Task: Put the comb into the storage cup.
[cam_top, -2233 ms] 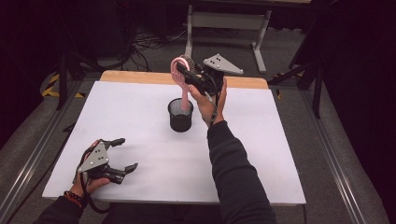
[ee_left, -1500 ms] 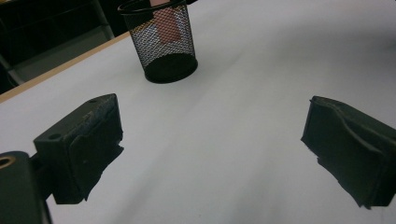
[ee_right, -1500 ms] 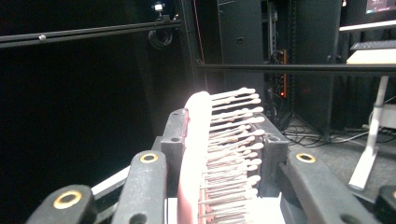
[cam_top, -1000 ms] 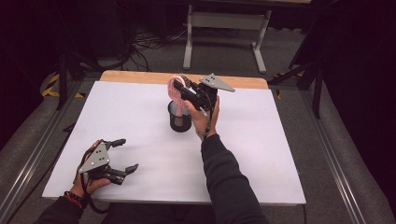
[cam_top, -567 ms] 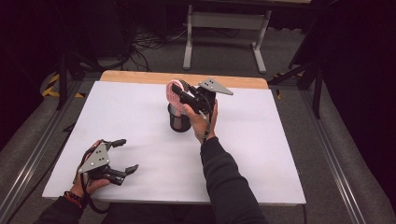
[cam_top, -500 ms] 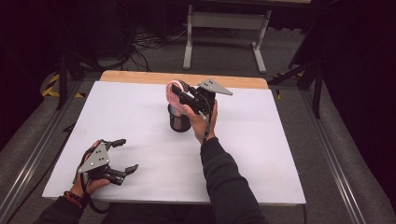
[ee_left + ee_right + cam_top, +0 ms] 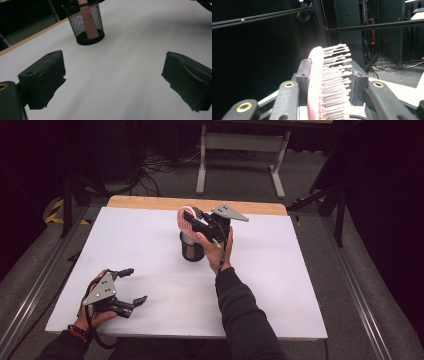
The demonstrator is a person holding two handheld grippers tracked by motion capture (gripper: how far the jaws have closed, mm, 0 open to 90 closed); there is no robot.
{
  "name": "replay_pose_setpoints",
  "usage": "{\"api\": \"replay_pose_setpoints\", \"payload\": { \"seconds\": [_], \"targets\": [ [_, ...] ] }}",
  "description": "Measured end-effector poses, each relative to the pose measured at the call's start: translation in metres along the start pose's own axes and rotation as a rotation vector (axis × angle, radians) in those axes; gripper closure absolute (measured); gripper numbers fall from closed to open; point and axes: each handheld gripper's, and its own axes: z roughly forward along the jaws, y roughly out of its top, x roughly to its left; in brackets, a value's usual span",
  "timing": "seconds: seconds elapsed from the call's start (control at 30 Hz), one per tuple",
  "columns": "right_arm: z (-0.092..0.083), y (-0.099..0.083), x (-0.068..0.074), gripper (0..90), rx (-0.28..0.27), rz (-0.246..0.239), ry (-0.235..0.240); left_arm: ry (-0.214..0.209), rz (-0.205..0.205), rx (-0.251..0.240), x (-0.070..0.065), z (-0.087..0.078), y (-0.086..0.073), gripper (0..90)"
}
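A black mesh cup (image 7: 191, 249) stands upright near the middle of the white table. A pink hairbrush (image 7: 185, 218) stands above it, its handle (image 7: 88, 22) down inside the cup (image 7: 86, 27). My right gripper (image 7: 189, 219) is around the brush head. In the right gripper view the brush back (image 7: 315, 75) lies against one pad and the bristle tips reach the other. These jaws have just been opening slightly with the brush still between them. My left gripper (image 7: 136, 285) rests at the near left of the table, open, nothing between its jaws (image 7: 113, 82).
The white sheet (image 7: 280, 285) covers the table, with a wooden strip (image 7: 150, 202) along the far edge. Metal rails run down both sides. A grey stand (image 7: 240, 142) and cables sit on the floor beyond.
Since the earliest frame the right hand has rolled and come down toward the cup with the brush. Over the last second it holds still. The left gripper has not moved.
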Motion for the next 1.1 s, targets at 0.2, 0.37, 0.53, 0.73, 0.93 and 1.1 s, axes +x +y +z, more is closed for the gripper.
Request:
{"api": "replay_pose_setpoints", "payload": {
  "seconds": [0.2, 0.37, 0.53, 0.73, 0.93, 1.1],
  "targets": [
    [-0.001, 0.002, -0.006, 53.0, 0.030, -0.028, -0.041, 0.006, 0.003, 0.003, 0.000, 0.000, 0.000, 5.3],
    [-0.002, 0.002, -0.015, 51.7, 0.061, -0.051, -0.078, 0.009, 0.005, 0.006, 0.001, 0.000, 0.000, 5.4],
    [-0.004, 0.002, -0.020, 53.8, 0.083, -0.030, -0.095, 0.018, -0.004, 0.001, 0.002, -0.001, -0.001, 4.8],
    [-0.006, 0.001, -0.025, 55.7, 0.090, -0.039, -0.113, 0.015, -0.001, 0.002, 0.002, -0.001, -0.001, 4.6],
    [-0.010, -0.002, -0.029, 59.5, 0.087, -0.032, -0.133, 0.014, -0.001, 0.009, 0.002, 0.000, -0.001, 4.6],
    [-0.011, -0.007, -0.033, 59.3, 0.093, -0.025, -0.125, 0.019, -0.005, 0.010, 0.002, 0.001, -0.001, 4.6]
  ]
}}
